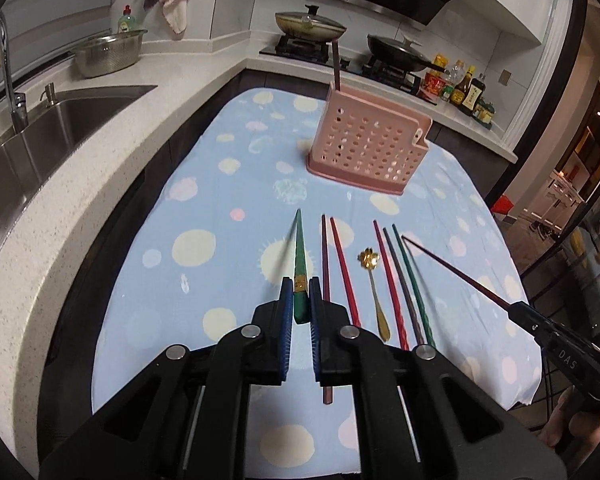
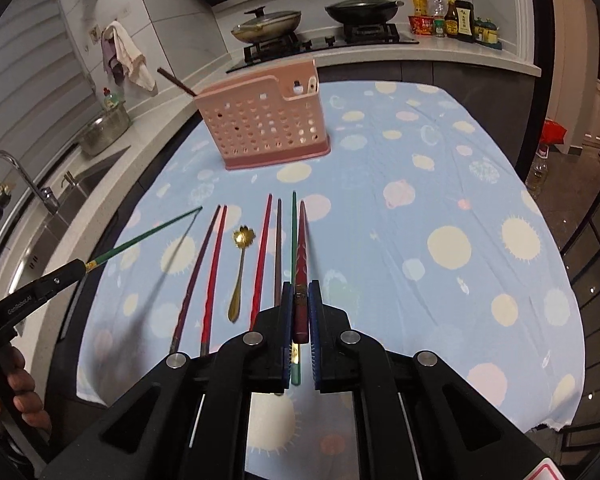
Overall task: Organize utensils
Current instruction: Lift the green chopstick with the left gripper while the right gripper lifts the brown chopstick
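My left gripper [image 1: 301,296] is shut on a green chopstick [image 1: 300,256] and holds it above the cloth; it also shows in the right wrist view [image 2: 140,240]. My right gripper [image 2: 300,300] is shut on a dark red chopstick [image 2: 301,256], also lifted; the left wrist view shows it [image 1: 452,268] at the right. Several chopsticks [image 1: 342,268] and a gold spoon [image 1: 374,292] lie in a row on the blue dotted cloth [image 1: 220,208]. The pink perforated holder [image 1: 364,140] stands beyond them with one dark chopstick [image 1: 336,66] in it.
A sink [image 1: 52,128] and faucet [image 1: 10,76] lie left of the table. A metal colander [image 1: 108,52] sits on the counter. Two lidded pans [image 1: 310,24] stand on the stove behind. Sauce bottles [image 1: 466,90] stand at the back right.
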{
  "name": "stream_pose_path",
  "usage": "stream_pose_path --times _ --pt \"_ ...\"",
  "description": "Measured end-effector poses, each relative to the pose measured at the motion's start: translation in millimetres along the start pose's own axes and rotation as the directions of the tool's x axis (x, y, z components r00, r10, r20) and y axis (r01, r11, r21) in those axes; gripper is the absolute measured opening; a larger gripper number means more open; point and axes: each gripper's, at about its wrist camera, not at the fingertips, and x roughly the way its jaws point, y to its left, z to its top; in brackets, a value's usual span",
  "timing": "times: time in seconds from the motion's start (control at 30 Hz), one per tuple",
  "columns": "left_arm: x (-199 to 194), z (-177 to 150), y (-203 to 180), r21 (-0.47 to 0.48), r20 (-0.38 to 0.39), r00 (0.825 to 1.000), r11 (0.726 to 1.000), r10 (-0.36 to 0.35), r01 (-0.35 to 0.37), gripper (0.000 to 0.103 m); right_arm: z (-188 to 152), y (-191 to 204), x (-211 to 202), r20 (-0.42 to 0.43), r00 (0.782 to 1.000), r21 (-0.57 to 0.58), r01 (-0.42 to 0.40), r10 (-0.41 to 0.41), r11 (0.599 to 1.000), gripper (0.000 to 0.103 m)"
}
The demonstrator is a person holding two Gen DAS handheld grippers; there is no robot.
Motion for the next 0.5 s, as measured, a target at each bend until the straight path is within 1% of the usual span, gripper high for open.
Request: stream_pose_path --times 0.1,0.23,0.37,0.5 --pt "-9 19 -3 0.000 0.047 0.999 1.000 -0.005 0.005 0.007 19 -1 -11 0.053 0.999 0.008 -0.009 0.009 1.000 0.007" --pt "-14 39 -3 -0.010 0.085 0.996 1.000 -0.010 0.011 0.007 41 -3 -20 0.104 0.994 0.030 -0.027 0.024 0.999 0.007" --pt "-17 59 -4 -0.007 0.115 0.993 1.000 -0.023 0.024 0.007 58 -6 -20 0.123 0.991 0.060 -0.059 0.051 0.996 0.007" --pt "-19 74 -8 0.000 0.146 0.989 1.000 -0.029 0.029 0.007 68 -4 -23 0.147 0.988 0.054 -0.060 0.052 0.997 0.007"
